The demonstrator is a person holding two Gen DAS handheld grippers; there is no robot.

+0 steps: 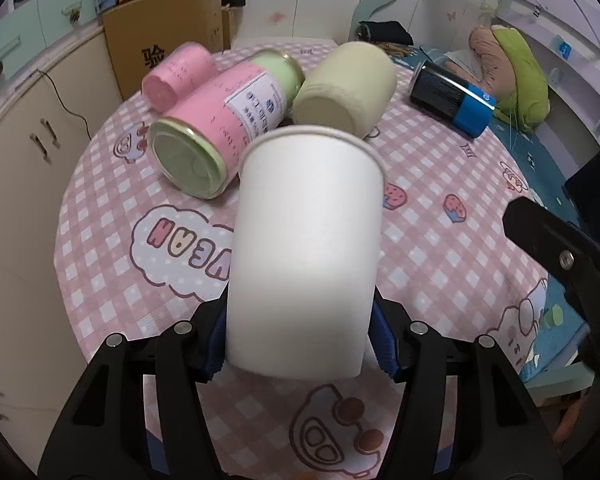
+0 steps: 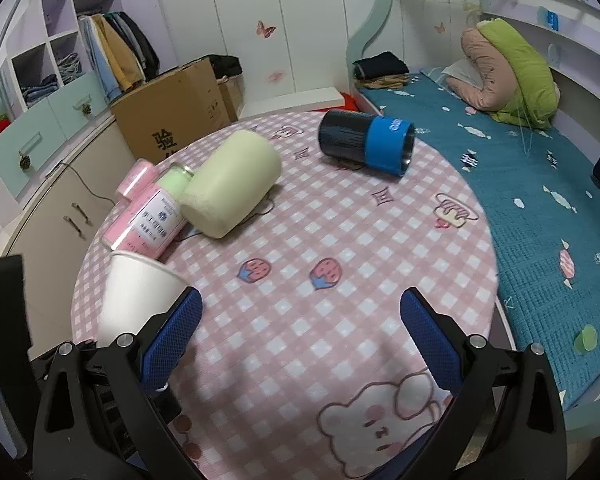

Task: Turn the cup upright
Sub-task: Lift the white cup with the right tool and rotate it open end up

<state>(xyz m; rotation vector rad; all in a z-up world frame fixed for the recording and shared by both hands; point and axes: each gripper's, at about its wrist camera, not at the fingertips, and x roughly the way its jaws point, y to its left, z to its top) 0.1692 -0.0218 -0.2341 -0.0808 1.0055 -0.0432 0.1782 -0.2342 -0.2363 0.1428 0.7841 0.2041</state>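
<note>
A white paper cup (image 1: 306,248) is held between the blue pads of my left gripper (image 1: 300,344), near its base, with its rim pointing up and away from the camera, tilted slightly. The same cup shows in the right wrist view (image 2: 134,300) at the left, rim up, above the round table (image 2: 340,240). My right gripper (image 2: 300,340) is open and empty, hovering over the pink checked tablecloth to the right of the cup.
Lying on the table are a pink-and-green labelled jar (image 1: 220,120), a small pink cup (image 1: 176,76), a pale green cup (image 1: 348,84) and a black-and-blue cup (image 1: 452,98). A cardboard box (image 2: 172,116) stands behind; a bed (image 2: 540,200) lies to the right.
</note>
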